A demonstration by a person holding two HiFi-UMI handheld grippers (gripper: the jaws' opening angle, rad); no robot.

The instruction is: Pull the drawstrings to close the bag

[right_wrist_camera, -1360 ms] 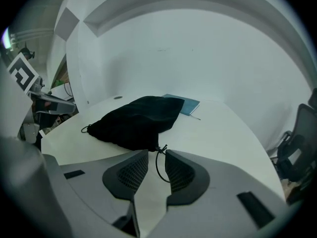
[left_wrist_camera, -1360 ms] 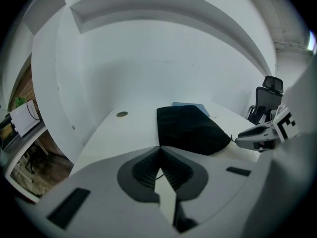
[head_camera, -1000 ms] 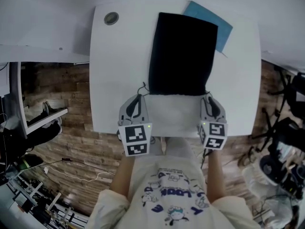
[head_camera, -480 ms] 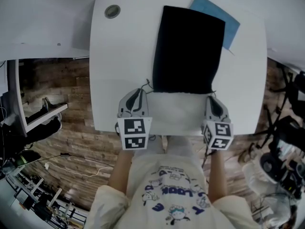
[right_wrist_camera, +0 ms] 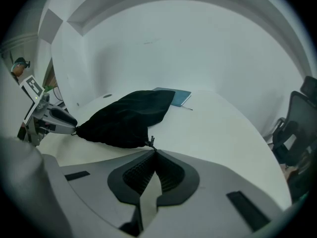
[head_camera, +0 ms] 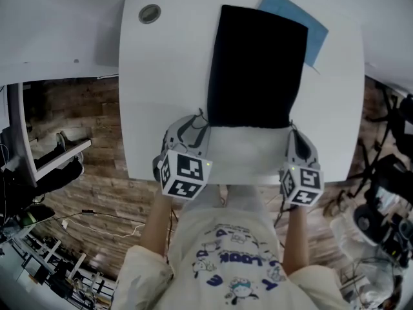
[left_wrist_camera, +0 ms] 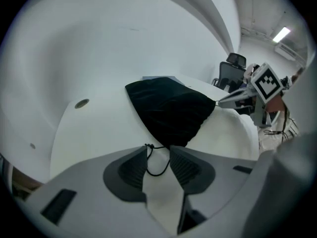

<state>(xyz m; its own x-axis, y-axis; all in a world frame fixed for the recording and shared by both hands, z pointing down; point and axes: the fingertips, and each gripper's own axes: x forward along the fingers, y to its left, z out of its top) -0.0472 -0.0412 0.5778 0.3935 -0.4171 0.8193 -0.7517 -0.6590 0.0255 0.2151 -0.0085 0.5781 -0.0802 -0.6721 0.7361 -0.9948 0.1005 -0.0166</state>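
A black drawstring bag [head_camera: 257, 63] lies flat on the white table [head_camera: 161, 95], mouth toward me. My left gripper [head_camera: 193, 123] is at the bag's near left corner. In the left gripper view its jaws [left_wrist_camera: 158, 150] are opening, and the left drawstring loop [left_wrist_camera: 148, 148] lies loose between the pads without being pressed. My right gripper [head_camera: 293, 134] is at the near right corner. There its jaws [right_wrist_camera: 152, 151] are shut on the right drawstring, whose knot [right_wrist_camera: 151, 141] shows just beyond the tips against the bag [right_wrist_camera: 126, 115].
A blue sheet [head_camera: 310, 24] sticks out from under the bag's far right corner. A round cable hole [head_camera: 149, 13] sits in the table's far left corner. The table's front edge runs just behind both grippers, with wood floor below and a desk and chairs to the sides.
The left gripper's marker cube has turned and shifted right, and its jaws have come apart. The right gripper has closed on its drawstring. The bag has barely moved.
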